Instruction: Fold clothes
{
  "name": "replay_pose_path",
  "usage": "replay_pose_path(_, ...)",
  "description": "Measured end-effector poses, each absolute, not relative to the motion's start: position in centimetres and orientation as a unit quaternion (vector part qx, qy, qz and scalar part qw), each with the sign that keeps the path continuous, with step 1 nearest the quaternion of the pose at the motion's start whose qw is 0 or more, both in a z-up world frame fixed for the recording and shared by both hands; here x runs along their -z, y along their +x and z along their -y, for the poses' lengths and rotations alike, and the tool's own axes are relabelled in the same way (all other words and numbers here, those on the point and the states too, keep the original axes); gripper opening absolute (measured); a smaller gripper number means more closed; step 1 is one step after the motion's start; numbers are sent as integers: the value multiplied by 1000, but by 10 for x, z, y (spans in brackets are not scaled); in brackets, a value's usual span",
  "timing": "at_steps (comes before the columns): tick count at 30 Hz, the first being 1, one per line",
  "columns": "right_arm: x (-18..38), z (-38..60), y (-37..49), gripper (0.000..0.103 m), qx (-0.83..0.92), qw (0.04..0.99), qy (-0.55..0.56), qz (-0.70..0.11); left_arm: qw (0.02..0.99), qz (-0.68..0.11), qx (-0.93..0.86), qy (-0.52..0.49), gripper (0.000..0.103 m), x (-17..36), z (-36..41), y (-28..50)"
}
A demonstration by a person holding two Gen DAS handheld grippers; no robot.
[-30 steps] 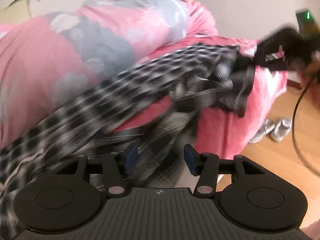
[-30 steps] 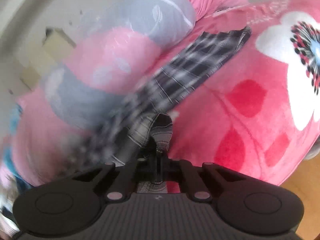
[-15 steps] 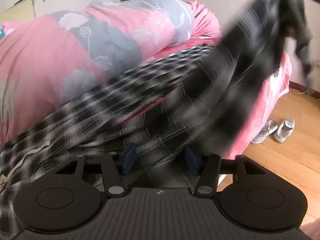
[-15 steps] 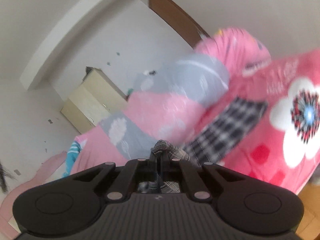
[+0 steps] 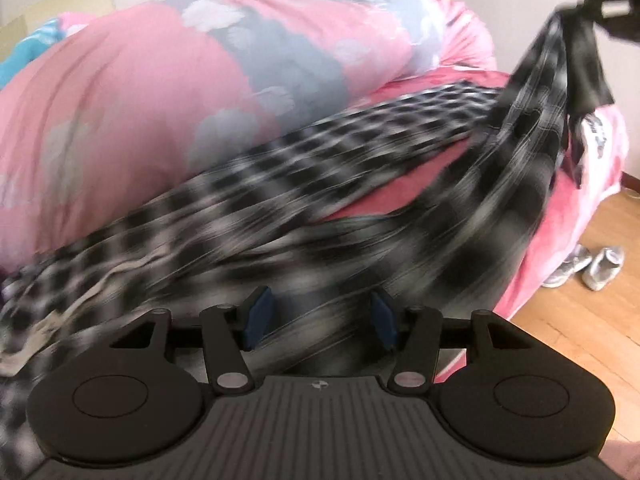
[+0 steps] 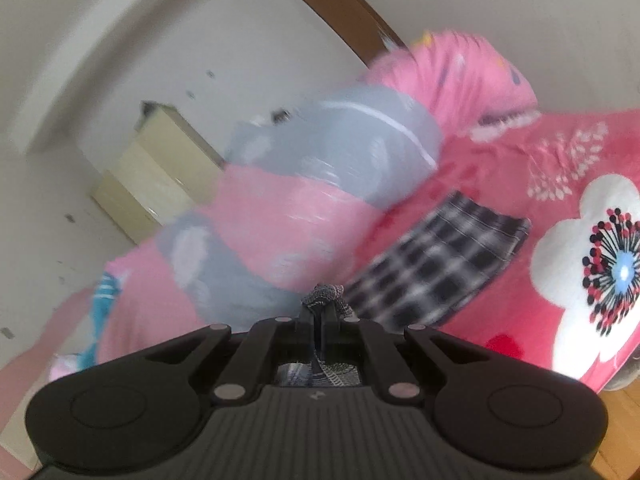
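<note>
The black-and-white checked trousers [image 5: 304, 184] sprawl blurred across the pink bed [image 6: 520, 280] ahead of the left gripper [image 5: 320, 316], whose jaws stand wide. The right gripper [image 6: 320, 314] pinches their raised end. No writing is readable.

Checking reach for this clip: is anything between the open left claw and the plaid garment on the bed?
Nothing visible. The left claw is open right over the plaid garment, with only that cloth between its pads. The right claw is shut on one end, holding it up.
</note>
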State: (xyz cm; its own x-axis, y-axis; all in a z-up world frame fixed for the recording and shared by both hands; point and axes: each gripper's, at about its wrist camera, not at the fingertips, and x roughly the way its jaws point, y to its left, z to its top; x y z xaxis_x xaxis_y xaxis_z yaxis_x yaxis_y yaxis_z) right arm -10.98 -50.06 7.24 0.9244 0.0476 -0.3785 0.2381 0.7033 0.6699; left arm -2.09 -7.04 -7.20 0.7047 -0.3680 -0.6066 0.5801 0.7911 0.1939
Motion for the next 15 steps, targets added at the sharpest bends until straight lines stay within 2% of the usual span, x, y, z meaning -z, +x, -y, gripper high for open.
replay_pose_path(7,-3,541,-10,6,90,874,379,-290,926,-325,159,105,54,46,-16,-25)
replay_pose_path(9,11,548,8,18,107,865,372,-318,932,-329,122,90,55,39,-42,-28)
replay_pose_path(11,15,554,11,40,131,864,362,-324,936,-333,86,75,58,32,-67,-30)
replay_pose_path(13,13,561,3,48,148,869,358,-307,938,-337,54,61,60,28,-89,-33)
replay_pose_path(15,7,572,-13,52,157,869,374,-282,937,-345,36,38,61,30,-104,-31)
